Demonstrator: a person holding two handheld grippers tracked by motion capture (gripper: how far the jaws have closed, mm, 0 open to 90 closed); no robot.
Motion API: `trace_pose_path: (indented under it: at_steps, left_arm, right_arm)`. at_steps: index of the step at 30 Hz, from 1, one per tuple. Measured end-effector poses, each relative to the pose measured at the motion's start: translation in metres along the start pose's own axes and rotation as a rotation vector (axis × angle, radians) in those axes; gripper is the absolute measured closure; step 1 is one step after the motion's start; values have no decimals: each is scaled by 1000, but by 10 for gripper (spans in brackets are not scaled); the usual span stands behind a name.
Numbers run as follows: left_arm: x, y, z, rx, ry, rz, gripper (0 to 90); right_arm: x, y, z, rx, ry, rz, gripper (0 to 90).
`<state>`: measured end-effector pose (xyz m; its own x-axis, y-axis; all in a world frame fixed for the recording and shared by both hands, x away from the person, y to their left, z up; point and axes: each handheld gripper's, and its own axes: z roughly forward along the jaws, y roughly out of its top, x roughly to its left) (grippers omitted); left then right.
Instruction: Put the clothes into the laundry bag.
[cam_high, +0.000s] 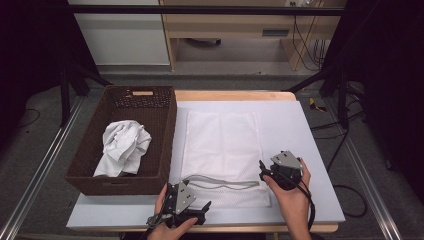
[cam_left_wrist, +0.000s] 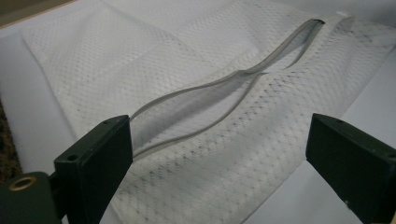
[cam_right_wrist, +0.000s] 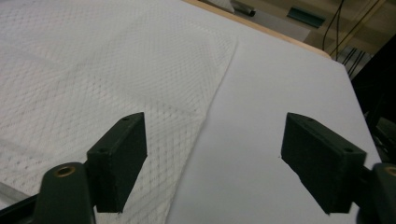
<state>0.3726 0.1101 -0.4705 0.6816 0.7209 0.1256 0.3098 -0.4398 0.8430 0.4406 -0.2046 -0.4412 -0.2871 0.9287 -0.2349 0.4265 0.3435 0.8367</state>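
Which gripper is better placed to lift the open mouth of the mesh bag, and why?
Probably the left gripper. Its open jaws point along the gaping opening of the mesh bag, with the grey edge close ahead. The right gripper, also open, faces the bag's side edge, away from the opening.

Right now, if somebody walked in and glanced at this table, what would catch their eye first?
Probably the white mesh laundry bag lying flat in the middle of the pale table mat, its grey zipper opening gaping at the near end. Next, the dark wicker basket at the left with a crumpled white cloth inside. The left gripper and right gripper hover at the bag's near corners, fingers open.
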Motion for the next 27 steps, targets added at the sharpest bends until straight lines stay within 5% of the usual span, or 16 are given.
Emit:
trace_pose_path:
  at_steps: [8,17,27]
  left_arm:
    - [-3,-5,0,14,-4,-24,90]
    - [1,-5,-1,-4,9,-41,128]
    - [1,-4,-2,-15,30,-34,262]
  right_arm:
    - [-4,-4,-11,-37,28,-9,367]
    - [4,-9,-23,-84,97,-74,479]
    - [23,-9,-14,-101,252,-181,614]
